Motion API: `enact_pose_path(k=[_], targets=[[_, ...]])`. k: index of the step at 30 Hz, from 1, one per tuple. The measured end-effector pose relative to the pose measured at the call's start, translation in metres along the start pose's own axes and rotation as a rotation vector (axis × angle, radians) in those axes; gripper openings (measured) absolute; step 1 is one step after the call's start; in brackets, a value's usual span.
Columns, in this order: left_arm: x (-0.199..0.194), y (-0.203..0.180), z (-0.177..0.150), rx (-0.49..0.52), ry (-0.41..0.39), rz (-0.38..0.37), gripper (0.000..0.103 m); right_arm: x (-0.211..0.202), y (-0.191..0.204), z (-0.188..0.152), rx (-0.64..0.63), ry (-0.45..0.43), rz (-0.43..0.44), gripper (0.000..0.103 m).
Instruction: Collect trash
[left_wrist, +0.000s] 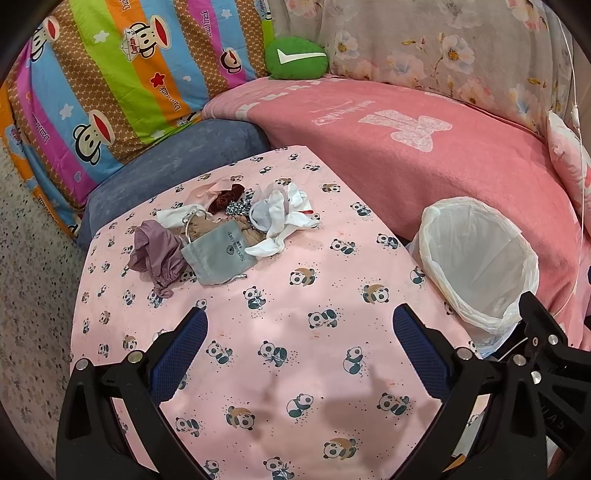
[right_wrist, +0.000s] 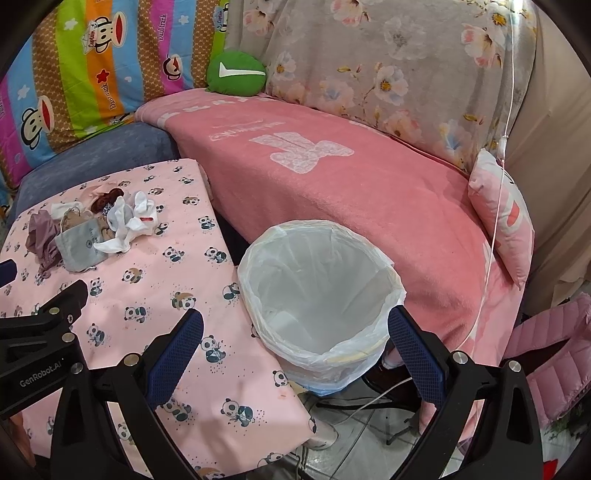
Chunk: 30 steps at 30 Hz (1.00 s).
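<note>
My left gripper (left_wrist: 299, 328) hangs with its blue pads spread wide and nothing between them, above the panda-print cloth (left_wrist: 280, 369) that covers the table. The trash pile (left_wrist: 229, 229) lies ahead of it and slightly to the left, well clear of the fingertips: a grey drawstring pouch (left_wrist: 218, 254) nearest me, a crumpled purple bag (left_wrist: 155, 251) to its left, white socks (left_wrist: 284, 218) to its right, and a dark red scrunchie (left_wrist: 227, 195) at the far side. My right gripper (right_wrist: 295, 328) is likewise released and empty, held just over the near rim of the bin (right_wrist: 317, 291) with its white liner, which stands beside the table's right edge. From this gripper the pile sits far off to the left and ahead. A pink blanket (right_wrist: 351, 192) lies beyond the bin.
</note>
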<state>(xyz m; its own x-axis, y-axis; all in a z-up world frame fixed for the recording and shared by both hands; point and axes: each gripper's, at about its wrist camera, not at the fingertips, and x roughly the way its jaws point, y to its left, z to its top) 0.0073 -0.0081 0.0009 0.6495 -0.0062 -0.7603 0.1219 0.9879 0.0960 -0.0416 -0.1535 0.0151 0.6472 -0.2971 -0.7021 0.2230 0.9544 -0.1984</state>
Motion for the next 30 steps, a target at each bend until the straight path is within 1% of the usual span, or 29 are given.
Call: enact_pose_path(k=[14, 30], targets=[[0.0, 0.002, -0.002, 0.003, -0.008, 0.006, 0.096, -0.003, -0.002, 0.004, 0.014, -0.008, -0.008, 0.098], [-0.009, 0.002, -0.001, 0.004, -0.03, 0.003, 0.096, -0.01, -0.002, 0.003, 0.011, -0.027, -0.017, 0.098]])
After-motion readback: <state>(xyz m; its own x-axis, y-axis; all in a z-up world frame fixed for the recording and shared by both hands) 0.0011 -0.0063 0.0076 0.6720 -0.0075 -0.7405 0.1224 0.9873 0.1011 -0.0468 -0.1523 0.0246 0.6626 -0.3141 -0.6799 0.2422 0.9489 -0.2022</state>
